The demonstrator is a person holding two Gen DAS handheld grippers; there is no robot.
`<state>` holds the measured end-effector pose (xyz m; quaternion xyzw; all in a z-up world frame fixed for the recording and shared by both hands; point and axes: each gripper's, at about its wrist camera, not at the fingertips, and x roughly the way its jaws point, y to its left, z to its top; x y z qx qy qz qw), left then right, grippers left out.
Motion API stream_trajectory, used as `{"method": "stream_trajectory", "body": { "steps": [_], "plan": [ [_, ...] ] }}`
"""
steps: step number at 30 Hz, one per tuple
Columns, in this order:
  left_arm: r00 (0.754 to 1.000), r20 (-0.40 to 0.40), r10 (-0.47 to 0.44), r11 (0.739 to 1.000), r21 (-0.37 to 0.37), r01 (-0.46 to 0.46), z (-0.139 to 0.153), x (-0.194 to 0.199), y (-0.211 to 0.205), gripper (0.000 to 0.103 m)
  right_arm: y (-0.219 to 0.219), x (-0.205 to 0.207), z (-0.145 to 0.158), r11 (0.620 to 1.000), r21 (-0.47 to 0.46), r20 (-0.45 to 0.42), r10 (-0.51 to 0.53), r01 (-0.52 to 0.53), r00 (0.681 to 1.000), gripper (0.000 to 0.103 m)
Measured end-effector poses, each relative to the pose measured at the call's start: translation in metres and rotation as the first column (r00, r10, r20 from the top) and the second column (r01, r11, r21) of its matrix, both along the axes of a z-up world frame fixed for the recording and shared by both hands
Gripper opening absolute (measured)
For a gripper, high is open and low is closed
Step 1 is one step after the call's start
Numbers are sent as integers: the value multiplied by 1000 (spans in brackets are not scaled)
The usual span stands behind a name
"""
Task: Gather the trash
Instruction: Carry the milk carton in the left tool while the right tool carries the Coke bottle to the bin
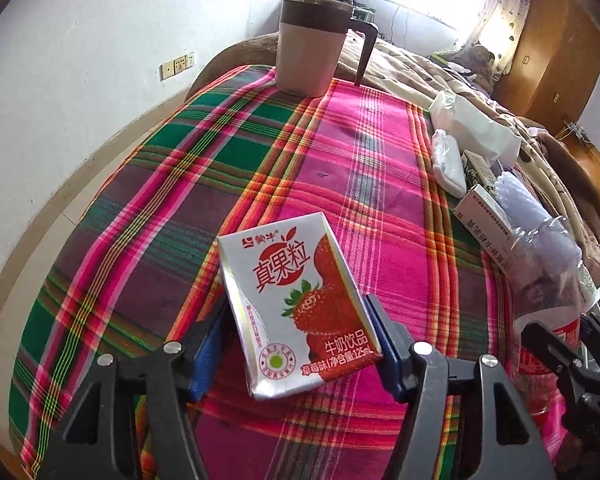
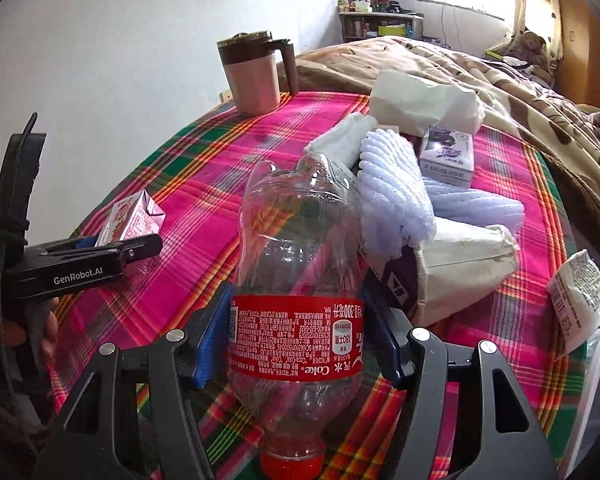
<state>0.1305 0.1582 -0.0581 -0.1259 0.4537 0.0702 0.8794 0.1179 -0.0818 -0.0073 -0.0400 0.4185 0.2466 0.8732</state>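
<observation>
My left gripper (image 1: 298, 344) is shut on a strawberry milk carton (image 1: 296, 304), white and red, just above the plaid cloth (image 1: 204, 168). In the right wrist view the carton (image 2: 130, 220) and the left gripper (image 2: 112, 254) show at the left. My right gripper (image 2: 296, 336) is shut on an empty clear Coke bottle (image 2: 298, 280) with a red label, cap toward the camera. The bottle also shows at the right edge of the left wrist view (image 1: 548, 280).
A pink mug with a brown lid (image 2: 254, 76) stands at the cloth's far end. A pile at the right holds white paper wrappers (image 2: 424, 100), a small purple-print carton (image 2: 448, 154), blue foam wrap (image 2: 396, 188) and a paper cup (image 2: 464, 268). A brown blanket (image 2: 500, 80) lies beyond.
</observation>
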Motion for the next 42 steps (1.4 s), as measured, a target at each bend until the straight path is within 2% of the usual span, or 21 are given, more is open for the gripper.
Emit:
{"method": "stream_trajectory", "body": {
  "steps": [10, 23, 32, 42],
  "plan": [
    [997, 73, -35, 999, -15, 36, 22, -16, -20, 65, -14, -12, 9, 998, 55, 27, -15, 13, 1000, 64],
    [972, 164, -169, 985, -13, 174, 56, -28, -76, 65, -49, -25, 33, 988, 132, 71, -84, 74, 994, 64],
    [943, 203, -263, 963, -5, 269, 70, -27, -122, 65, -87, -33, 44, 976, 160, 98, -168, 151, 981, 64],
    [883, 262, -389, 919, 35, 394, 92, -27, -190, 65, -149, -36, 52, 939, 184, 127, -314, 289, 941, 64]
  ]
}}
